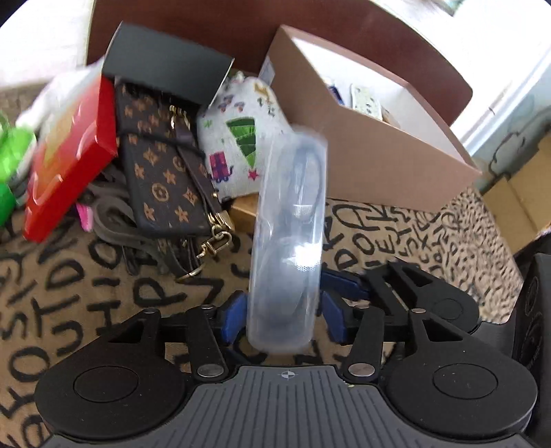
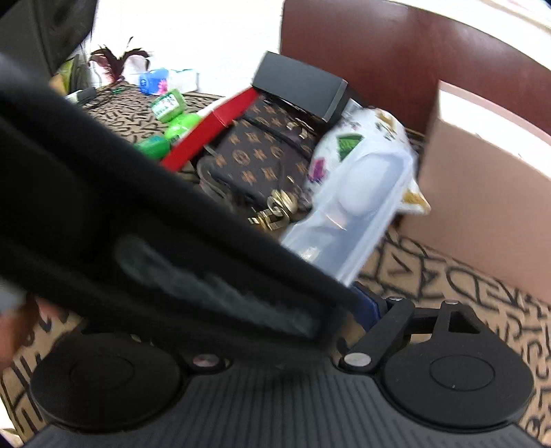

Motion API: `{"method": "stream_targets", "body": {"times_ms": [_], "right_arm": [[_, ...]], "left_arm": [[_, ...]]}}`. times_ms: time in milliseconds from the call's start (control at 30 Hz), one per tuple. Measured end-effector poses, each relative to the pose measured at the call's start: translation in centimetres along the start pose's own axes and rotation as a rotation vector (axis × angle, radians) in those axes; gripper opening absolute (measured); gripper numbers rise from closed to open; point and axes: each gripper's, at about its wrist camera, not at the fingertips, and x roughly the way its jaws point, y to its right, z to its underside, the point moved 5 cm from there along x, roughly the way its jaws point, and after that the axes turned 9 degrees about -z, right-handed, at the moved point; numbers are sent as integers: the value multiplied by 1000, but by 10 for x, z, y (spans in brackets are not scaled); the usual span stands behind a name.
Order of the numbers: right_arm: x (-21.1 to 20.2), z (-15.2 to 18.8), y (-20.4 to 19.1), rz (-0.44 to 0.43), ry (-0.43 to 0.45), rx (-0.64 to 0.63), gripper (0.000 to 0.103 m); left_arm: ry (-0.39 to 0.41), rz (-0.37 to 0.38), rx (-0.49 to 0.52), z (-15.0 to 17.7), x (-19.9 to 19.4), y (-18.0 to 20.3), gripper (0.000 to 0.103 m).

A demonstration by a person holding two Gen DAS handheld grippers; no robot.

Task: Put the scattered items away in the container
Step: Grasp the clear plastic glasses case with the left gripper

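My left gripper is shut on a clear plastic case with dark items inside, held above the patterned cloth; the case also shows in the right wrist view. The cardboard box stands just ahead and to the right, with a few items inside; it also shows in the right wrist view. The scattered pile lies to the left: a monogram pouch, a red box, a black box and a white printed pouch. My right gripper sits close behind the left one; a black body hides most of it and only one blue fingertip shows.
Green bottles and other small items lie at the far left of the cloth. A brown chair back stands behind the box. A small brown box lies under the white pouch.
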Motion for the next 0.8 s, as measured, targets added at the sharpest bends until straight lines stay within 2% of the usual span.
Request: {"method": "stream_targets", "body": {"times_ms": [33,133,333,400,467,600,667,700,800], "right_arm": [[-1,1,3,5,-1,15,92],[-4,-1,10,7,6,51,95],[4,-3,19,8,3,110,95],[4,1,20,2,-17,115,91],[3,7,23,0,-45,115,78],[-11,16,34,28,-67,135,64],[-17,20,48,40,-76,157,58],[-23,25,32,49,-80,162,58],[-35,39,35,61,-88,187,62]], "left_arm": [[22,-12,6,-2,-5,-1,83],[74,-22,9,-13,-16,-5,87],[-9,-20,41,-17,3,-1,87],[-25,-21,78,-12,9,5,87],[-41,-14,99,-9,14,7,86],[-110,47,69,0,25,12,73],[-120,75,46,5,24,16,71],[-118,87,40,7,23,19,69],[-105,80,31,7,25,27,70]]}}
